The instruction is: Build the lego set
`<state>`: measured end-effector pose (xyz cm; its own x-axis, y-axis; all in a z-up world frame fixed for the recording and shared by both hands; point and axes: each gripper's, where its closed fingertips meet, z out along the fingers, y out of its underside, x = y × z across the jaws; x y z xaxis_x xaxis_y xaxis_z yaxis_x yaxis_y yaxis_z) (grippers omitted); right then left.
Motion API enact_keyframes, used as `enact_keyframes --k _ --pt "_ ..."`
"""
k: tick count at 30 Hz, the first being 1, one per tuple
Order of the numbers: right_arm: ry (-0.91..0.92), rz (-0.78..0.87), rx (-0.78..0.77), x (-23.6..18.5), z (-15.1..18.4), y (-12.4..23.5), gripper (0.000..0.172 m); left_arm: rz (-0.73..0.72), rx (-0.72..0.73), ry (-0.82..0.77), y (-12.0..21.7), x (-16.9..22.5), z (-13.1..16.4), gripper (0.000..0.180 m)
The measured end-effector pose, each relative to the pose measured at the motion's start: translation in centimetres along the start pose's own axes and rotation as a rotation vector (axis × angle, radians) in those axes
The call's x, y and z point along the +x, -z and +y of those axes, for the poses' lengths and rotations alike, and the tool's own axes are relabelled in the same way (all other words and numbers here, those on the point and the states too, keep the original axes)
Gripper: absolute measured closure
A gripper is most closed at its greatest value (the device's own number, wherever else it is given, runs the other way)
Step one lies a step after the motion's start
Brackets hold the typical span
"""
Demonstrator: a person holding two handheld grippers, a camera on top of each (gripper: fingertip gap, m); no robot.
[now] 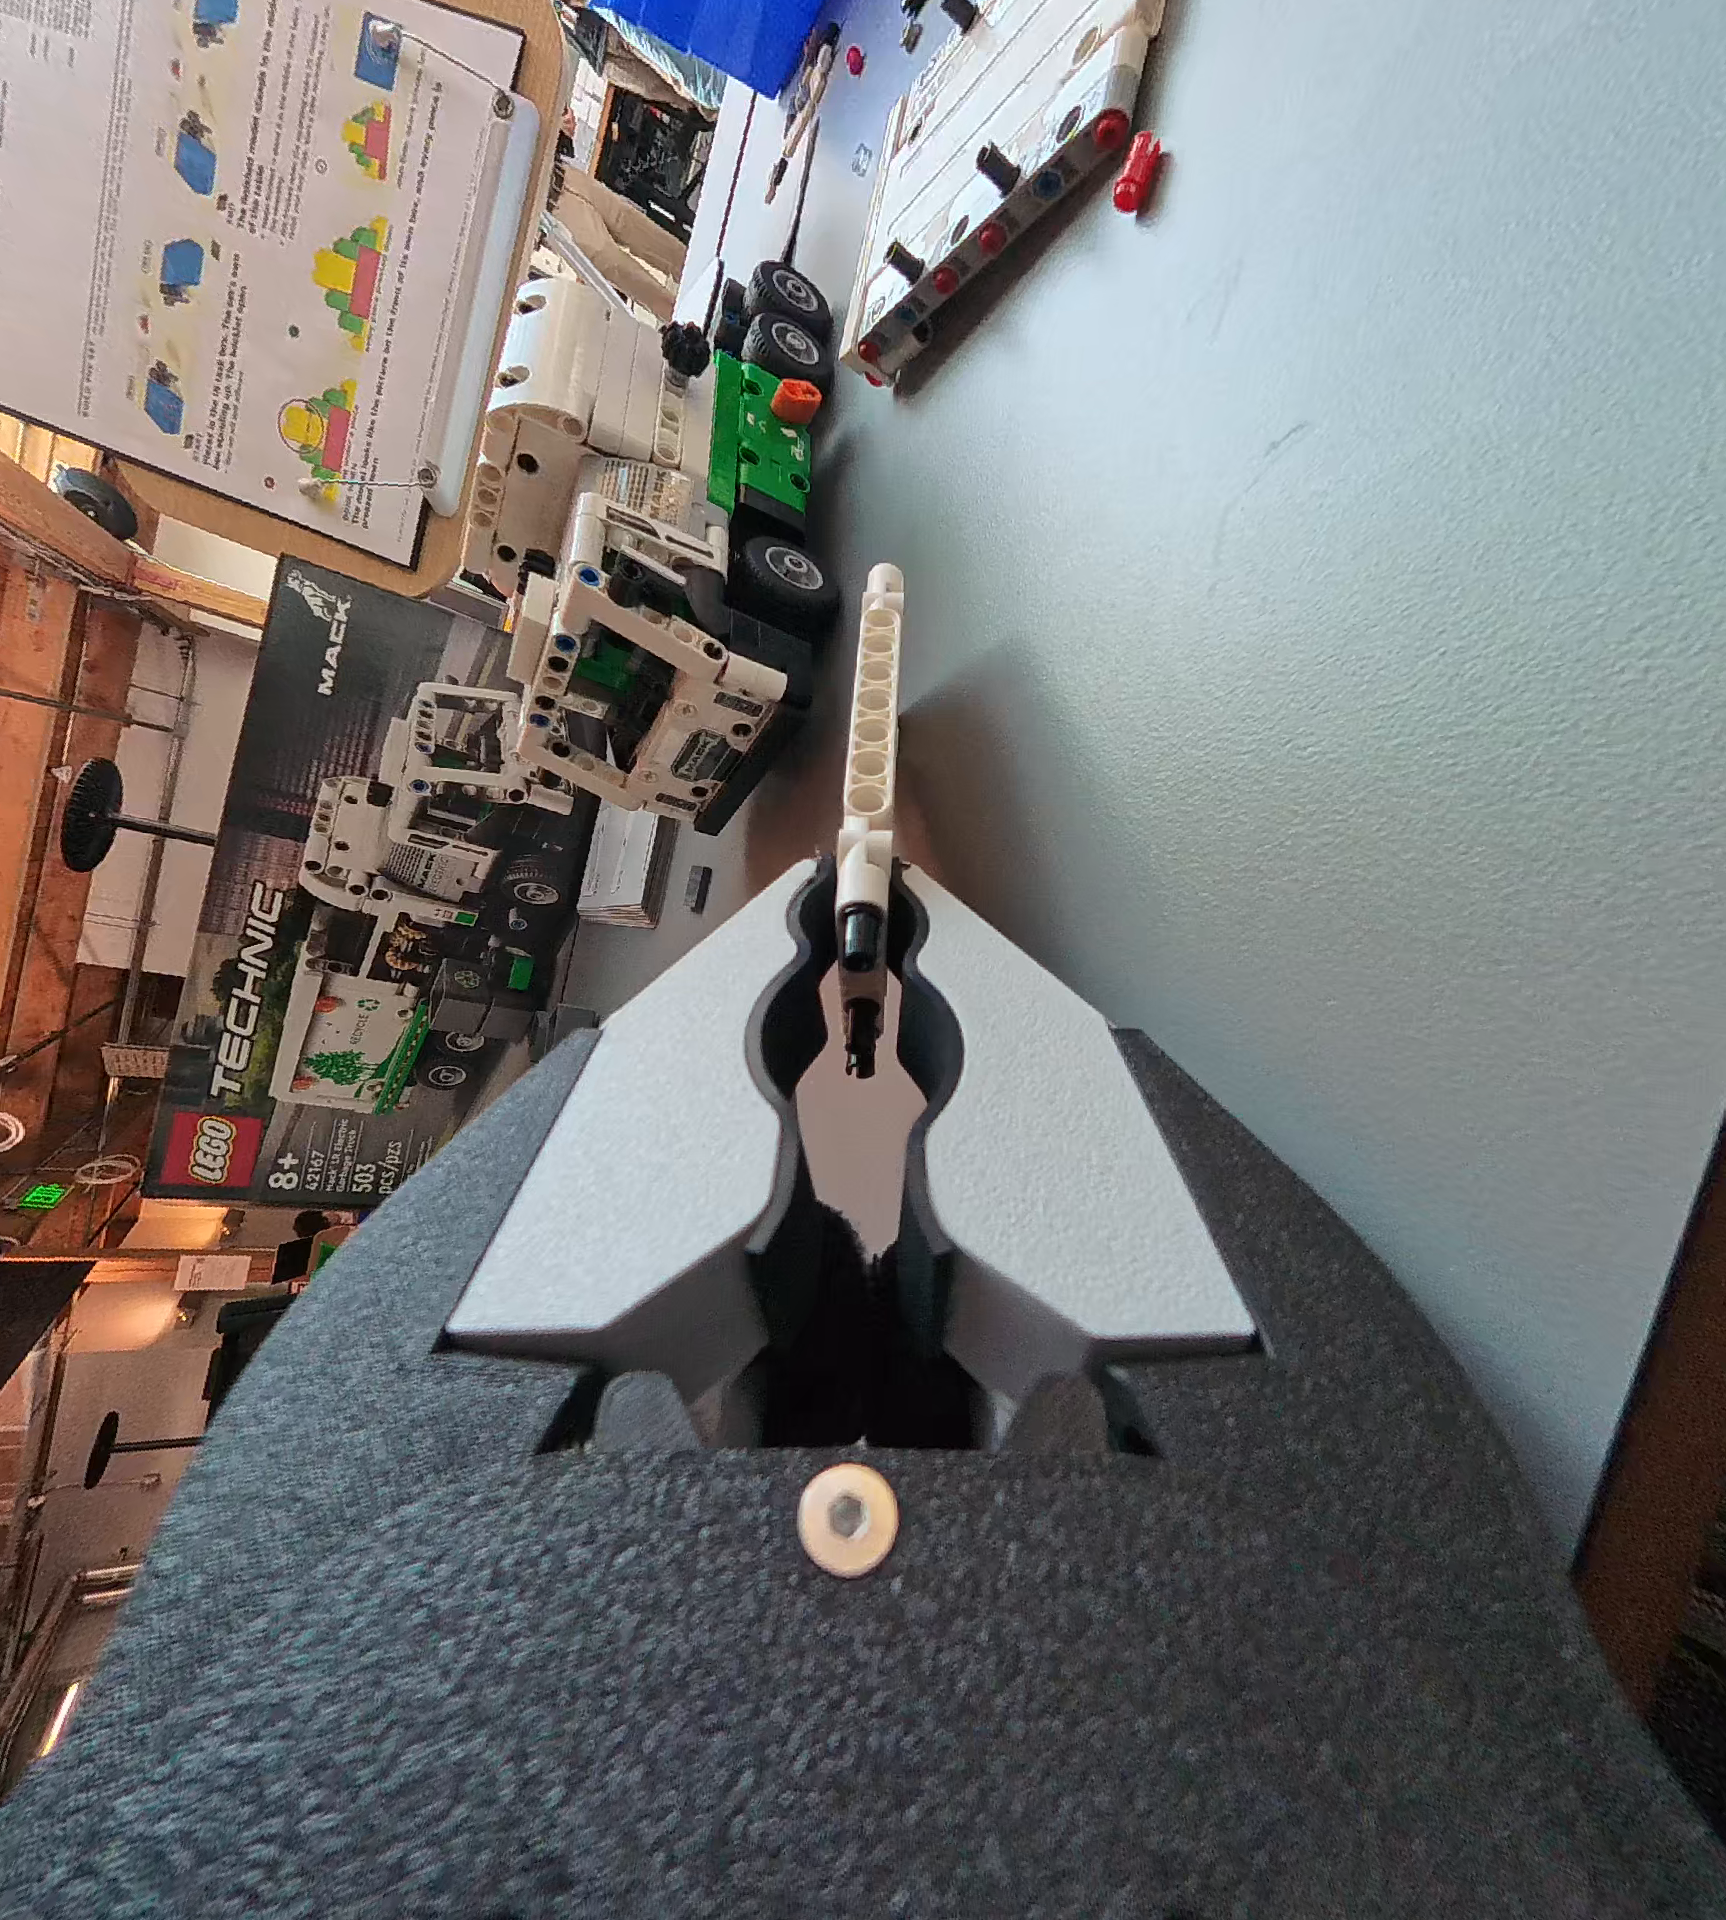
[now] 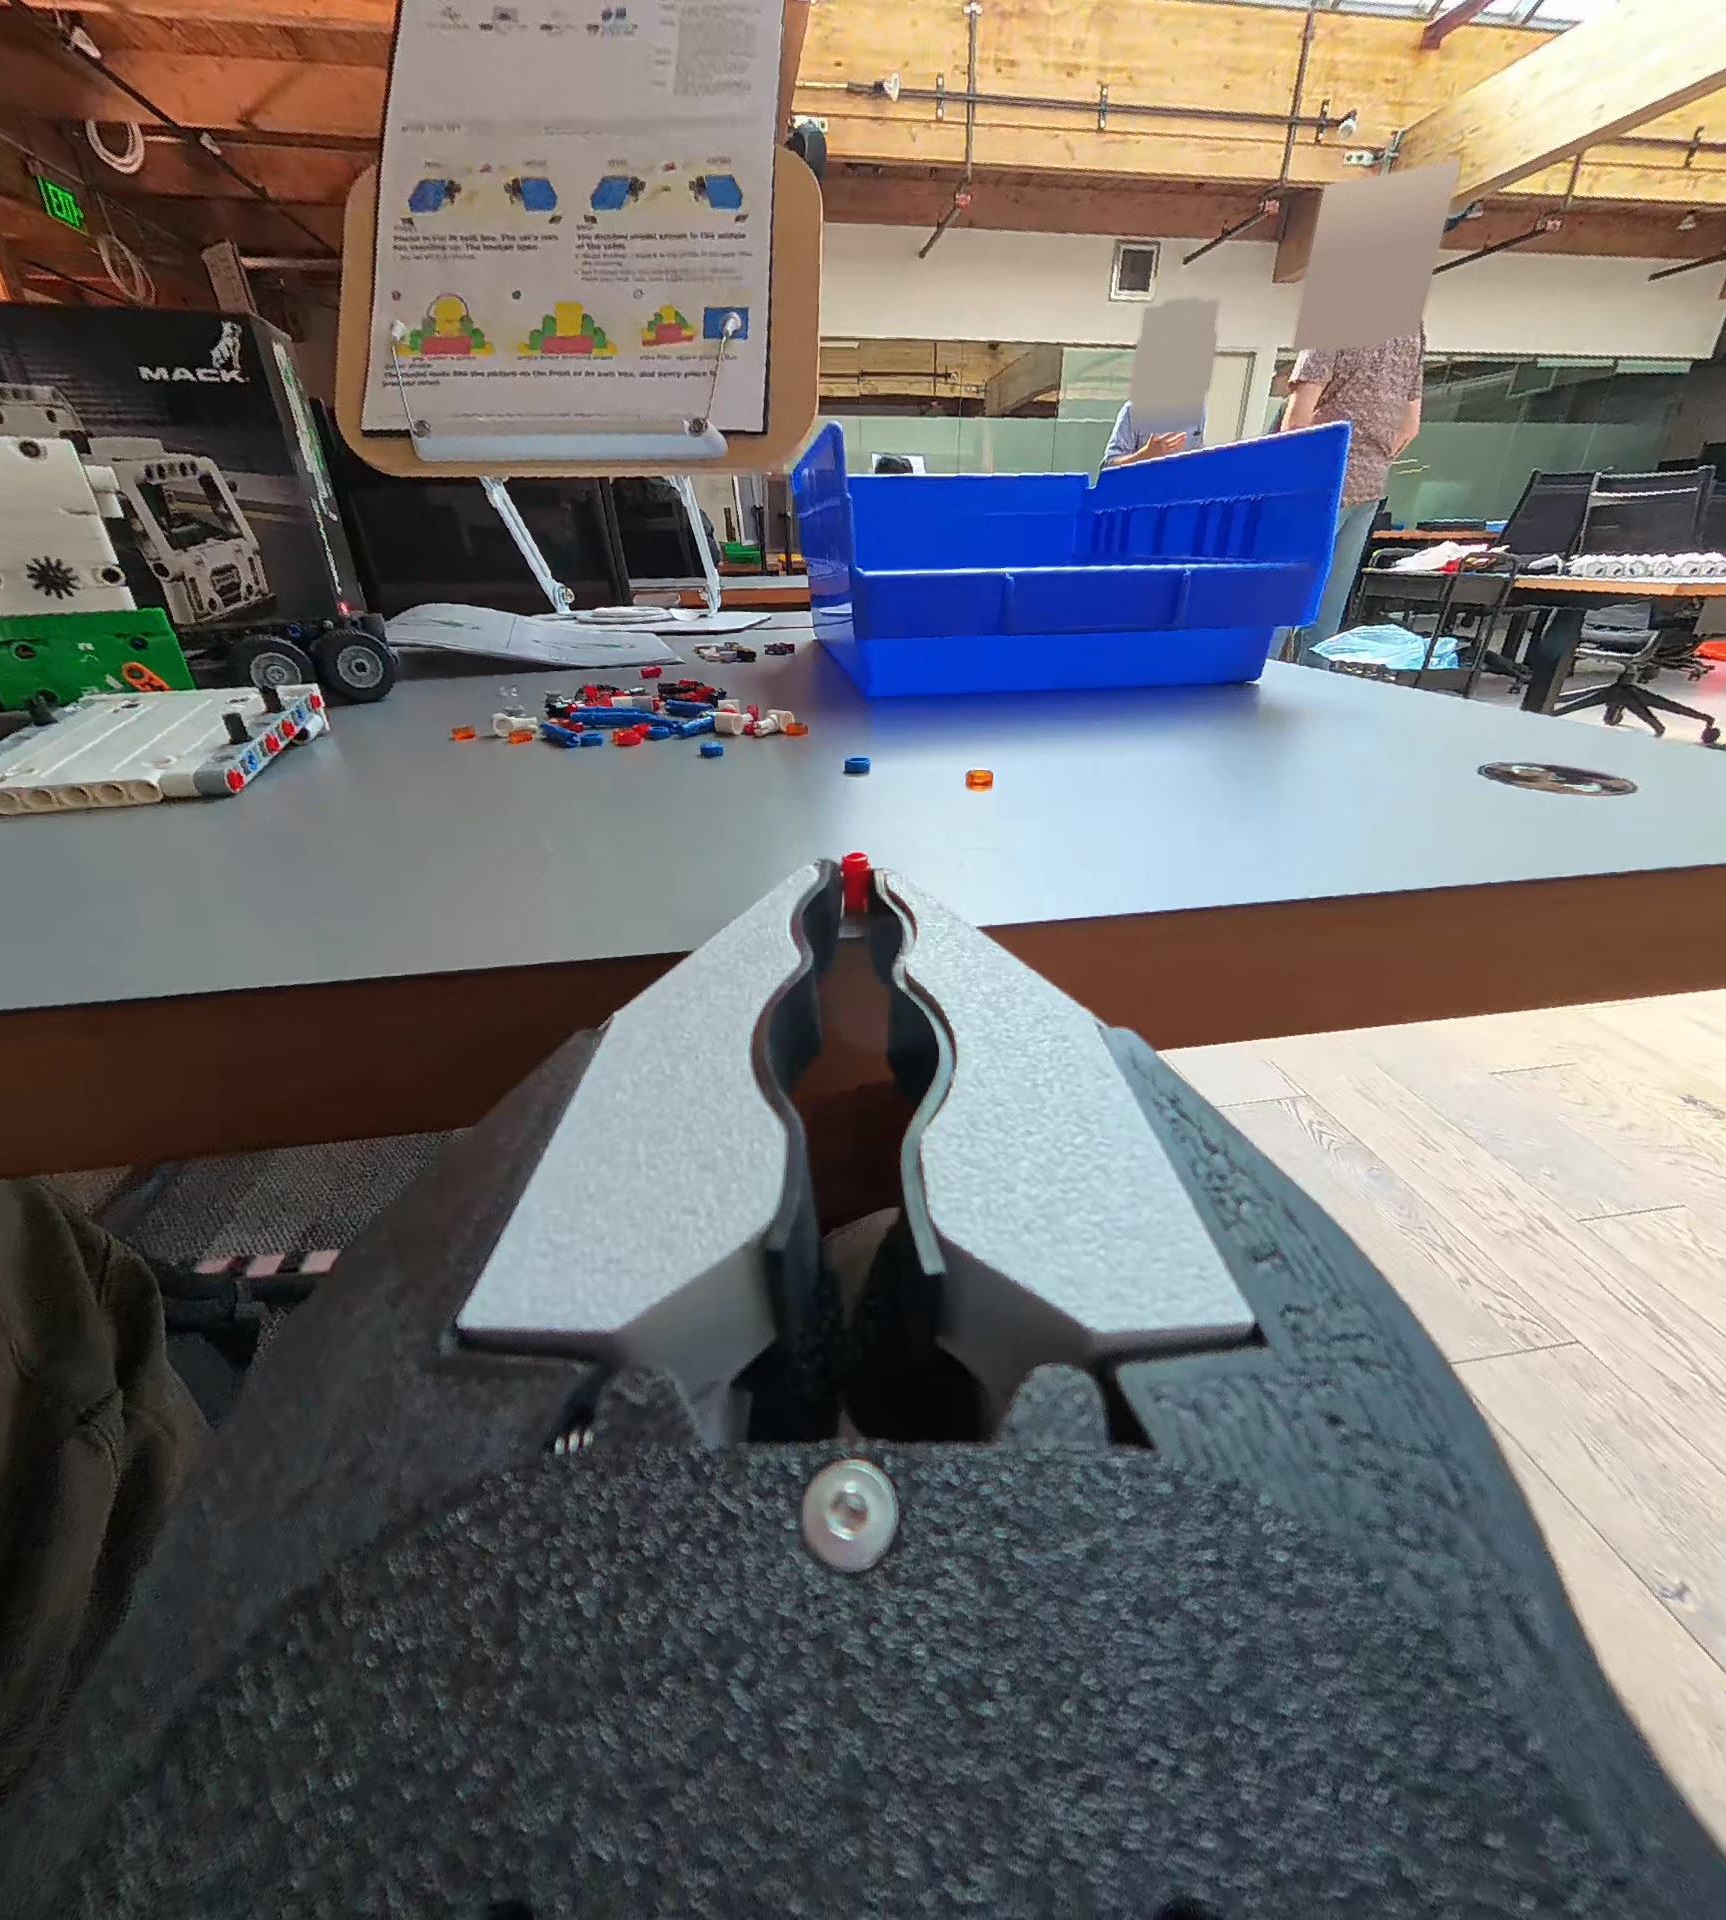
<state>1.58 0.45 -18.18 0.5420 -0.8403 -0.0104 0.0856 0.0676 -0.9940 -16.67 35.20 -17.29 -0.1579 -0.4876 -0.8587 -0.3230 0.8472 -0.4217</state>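
White perforated beam point(image 1: 874, 717) pinched by its black-pinned end in left gripper point(image 1: 864, 914) above grey table point(image 1: 1358, 623), red pin point(image 2: 853, 883) nipped at right gripper point(image 2: 853, 899) tips: shallow holds, liable to pivot or pop free.

The left gripper point(image 1: 864, 894), rolled onto its side, clamps a white beam point(image 1: 874, 717) at its tips. The right gripper point(image 2: 853, 894), held level, pinches a red pin point(image 2: 853, 878) at its tips.

Each handheld gripper point(image 1: 864, 904) point(image 2: 851, 899) is built of speckled dark-grey plastic, with light-grey wavy-edged fingers point(image 1: 672, 1091) and a silver screw point(image 1: 846, 1519).
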Motion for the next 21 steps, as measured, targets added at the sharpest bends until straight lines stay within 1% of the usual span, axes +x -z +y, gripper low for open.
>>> enact_keyframes --k 3,13,21 --pt "0.044 0.013 -0.016 0.01 0.03 0.05 0.169 -0.001 0.001 -0.001 0.01 0.00 -0.02 0.175" --pt "0.056 0.018 -0.032 0.03 0.03 0.13 0.169 -0.002 0.006 -0.005 0.08 0.03 -0.08 0.175" --pt "0.053 0.014 -0.040 0.07 0.06 0.05 0.166 -0.002 0.006 -0.004 0.08 0.04 -0.08 0.175"
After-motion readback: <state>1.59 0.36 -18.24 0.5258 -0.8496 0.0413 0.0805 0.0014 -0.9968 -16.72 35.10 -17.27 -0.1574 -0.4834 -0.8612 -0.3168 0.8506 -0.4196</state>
